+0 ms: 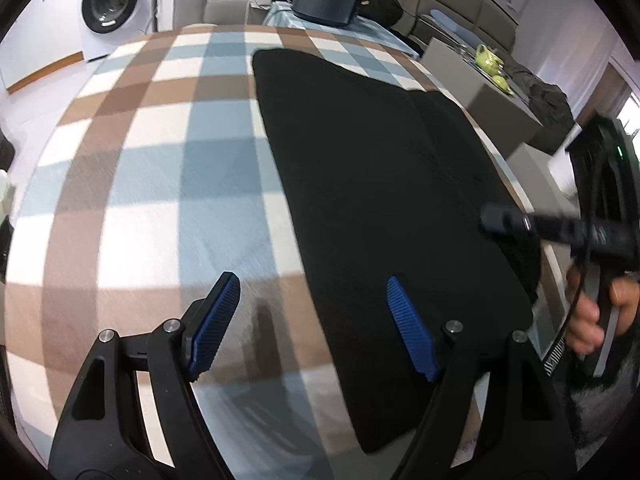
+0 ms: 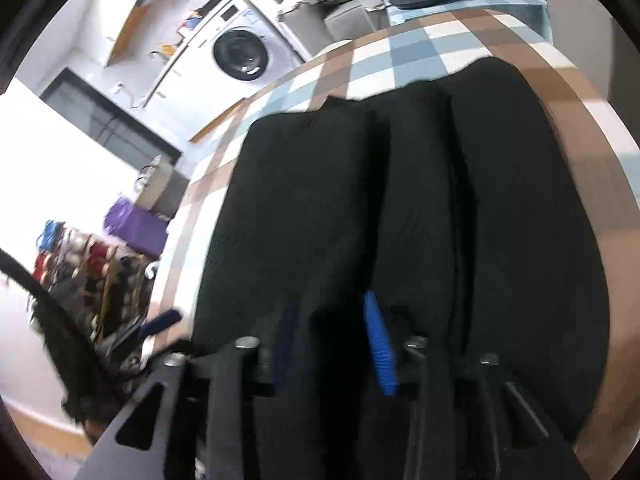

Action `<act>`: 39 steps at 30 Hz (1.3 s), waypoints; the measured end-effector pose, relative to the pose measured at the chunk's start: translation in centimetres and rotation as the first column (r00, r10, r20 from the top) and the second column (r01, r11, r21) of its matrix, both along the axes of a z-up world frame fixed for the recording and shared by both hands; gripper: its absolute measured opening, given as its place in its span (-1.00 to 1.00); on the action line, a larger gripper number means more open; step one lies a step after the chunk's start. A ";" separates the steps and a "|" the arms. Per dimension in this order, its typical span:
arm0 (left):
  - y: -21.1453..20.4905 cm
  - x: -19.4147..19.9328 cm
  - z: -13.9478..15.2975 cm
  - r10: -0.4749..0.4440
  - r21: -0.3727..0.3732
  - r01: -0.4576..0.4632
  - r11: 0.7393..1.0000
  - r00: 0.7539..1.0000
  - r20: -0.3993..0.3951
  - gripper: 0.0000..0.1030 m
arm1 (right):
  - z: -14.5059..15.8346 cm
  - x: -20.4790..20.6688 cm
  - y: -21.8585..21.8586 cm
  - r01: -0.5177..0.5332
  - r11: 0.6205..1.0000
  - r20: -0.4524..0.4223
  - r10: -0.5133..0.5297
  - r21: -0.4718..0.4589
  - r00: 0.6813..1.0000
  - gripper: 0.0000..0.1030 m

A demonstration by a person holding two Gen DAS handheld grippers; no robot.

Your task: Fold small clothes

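A black garment lies flat on the checked tablecloth, along the table's right side, with a fold line down its right part. My left gripper is open and empty above the garment's near left edge, its right blue pad over the cloth. My right gripper shows at the right edge in the left wrist view, held by a hand. In the right wrist view the garment fills the middle, and my right gripper is low over its near edge, jaws parted with cloth between the blue pads.
A washing machine stands at the far left. A black basket sits beyond the table with a sofa behind. A grey box with green items is to the right. A cluttered rack stands left of the table.
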State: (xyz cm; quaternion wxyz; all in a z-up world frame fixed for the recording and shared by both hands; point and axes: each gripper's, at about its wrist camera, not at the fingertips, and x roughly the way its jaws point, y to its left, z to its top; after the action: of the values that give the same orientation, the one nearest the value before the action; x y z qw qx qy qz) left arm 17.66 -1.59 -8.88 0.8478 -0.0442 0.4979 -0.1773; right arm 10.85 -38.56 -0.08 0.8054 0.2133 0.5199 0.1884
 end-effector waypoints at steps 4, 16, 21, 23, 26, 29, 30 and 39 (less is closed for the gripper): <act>-0.7 -1.9 -0.4 -0.011 0.020 0.011 1.000 1.000 -0.005 0.44 | -0.7 -4.3 0.6 -0.036 0.999 -0.013 0.037 0.027 0.999 -0.23; -0.5 -4.0 0.1 0.014 0.035 -0.014 0.999 1.000 0.002 0.44 | -0.2 -6.1 0.2 0.004 0.993 0.060 0.003 -0.114 0.998 -0.89; -0.6 -4.7 0.3 0.012 0.047 -0.012 0.999 1.000 0.001 0.44 | 0.0 -7.0 -1.3 0.042 0.997 0.071 -0.037 -0.067 0.997 -0.73; -0.6 -5.0 0.3 0.012 0.044 -0.012 0.999 1.000 0.002 0.44 | 0.6 -7.8 -2.8 0.089 0.994 0.093 -0.084 -0.055 0.992 -0.65; -0.8 -4.9 0.4 0.009 0.036 -0.009 0.999 1.000 0.002 0.44 | 0.4 -8.4 -4.5 0.148 0.987 0.077 -0.144 -0.055 0.987 -0.64; -1.3 -4.7 0.5 -0.002 0.045 0.002 0.999 1.000 0.007 0.44 | -0.6 -8.0 -4.8 0.162 0.985 0.015 -0.162 -0.054 0.987 -0.64; -1.4 -4.6 0.6 -0.006 0.049 0.006 0.999 1.000 0.012 0.44 | -0.9 -7.7 -4.7 0.153 0.987 0.007 -0.153 -0.039 0.988 -0.64; -1.7 -3.6 1.5 -0.001 0.057 -0.001 0.998 0.999 0.042 0.44 | 3.6 -6.6 -3.7 0.114 0.993 0.204 -0.108 -0.019 0.973 -0.91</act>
State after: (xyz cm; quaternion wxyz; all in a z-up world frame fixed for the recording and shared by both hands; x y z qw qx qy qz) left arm 14.06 -3.25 -7.39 0.8590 -0.0162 0.4847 -0.1641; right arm 4.26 -42.27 3.57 0.8666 0.2095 0.4252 0.1559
